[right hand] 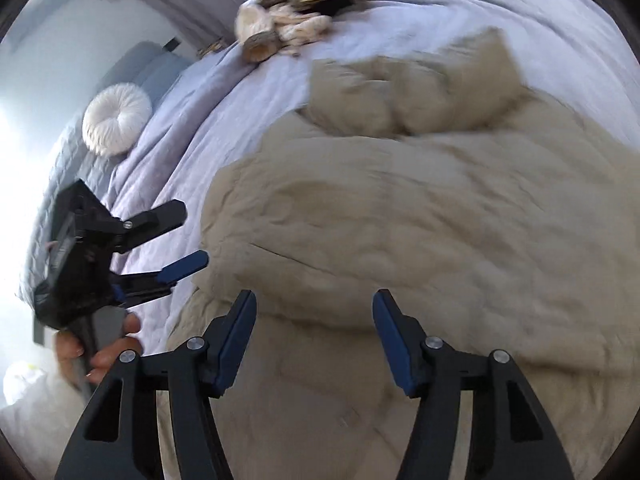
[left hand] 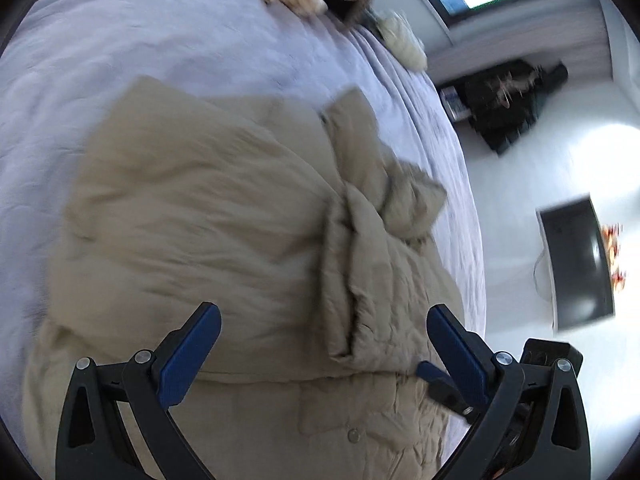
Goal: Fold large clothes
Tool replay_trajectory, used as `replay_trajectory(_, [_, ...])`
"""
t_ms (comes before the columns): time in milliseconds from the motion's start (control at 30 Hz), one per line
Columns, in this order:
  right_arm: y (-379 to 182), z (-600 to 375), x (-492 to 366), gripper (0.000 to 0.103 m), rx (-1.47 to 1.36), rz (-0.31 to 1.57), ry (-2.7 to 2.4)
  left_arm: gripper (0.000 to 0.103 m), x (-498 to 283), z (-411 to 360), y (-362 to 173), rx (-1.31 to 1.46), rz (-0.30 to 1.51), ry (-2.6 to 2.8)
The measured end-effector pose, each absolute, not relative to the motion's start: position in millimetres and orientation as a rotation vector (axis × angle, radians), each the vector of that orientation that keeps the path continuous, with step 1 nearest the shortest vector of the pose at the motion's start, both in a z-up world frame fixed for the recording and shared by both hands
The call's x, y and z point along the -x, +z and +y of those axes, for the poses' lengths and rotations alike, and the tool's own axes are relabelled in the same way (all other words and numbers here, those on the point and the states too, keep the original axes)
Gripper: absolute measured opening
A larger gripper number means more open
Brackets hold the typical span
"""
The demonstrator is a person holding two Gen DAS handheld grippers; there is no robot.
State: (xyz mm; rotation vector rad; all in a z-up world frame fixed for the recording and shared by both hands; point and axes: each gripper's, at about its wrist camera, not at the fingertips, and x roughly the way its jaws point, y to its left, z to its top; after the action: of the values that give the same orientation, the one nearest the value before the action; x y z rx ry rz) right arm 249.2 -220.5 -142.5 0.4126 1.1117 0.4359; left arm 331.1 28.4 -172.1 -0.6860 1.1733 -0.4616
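A large beige padded coat (left hand: 224, 216) lies bunched on the lavender bed cover (left hand: 120, 40), with a sleeve (left hand: 356, 248) folded over its middle. My left gripper (left hand: 324, 320) hovers above the coat's near part, jaws wide open and empty. My right gripper (right hand: 314, 300) hovers over the coat (right hand: 400, 220) too, open and empty. The left gripper also shows in the right wrist view (right hand: 192, 236), open, above the bed cover (right hand: 192, 92) beside the coat's left edge. The right gripper's tip shows in the left wrist view (left hand: 436, 376) low at the coat's right edge.
A heap of tan and dark clothes (right hand: 296, 4) lies at the far end of the bed. A round white cushion (right hand: 116, 118) sits at the bed's left side. Beside the bed is a white floor (left hand: 540, 184) with dark clothes (left hand: 508, 100) and a dark screen (left hand: 580, 264).
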Motion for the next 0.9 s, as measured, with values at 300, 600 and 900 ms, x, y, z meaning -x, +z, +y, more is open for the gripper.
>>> replay_trajectory(300, [-184, -400, -189, 0.064, -0.931, 1.094, 0.169, 0.072, -343, -41, -181, 0.567, 1.249, -0.542])
replay_trajectory(600, [-199, -444, -205, 0.064, -1.154, 0.944, 0.136, 0.01, -342, -28, -126, 0.558, 1.09, -0.605])
replay_trajectory(900, [-217, -446, -220, 0.055, -1.129, 0.966, 0.064, 0.011, -336, 4, -182, 0.432, 1.2, -0.493])
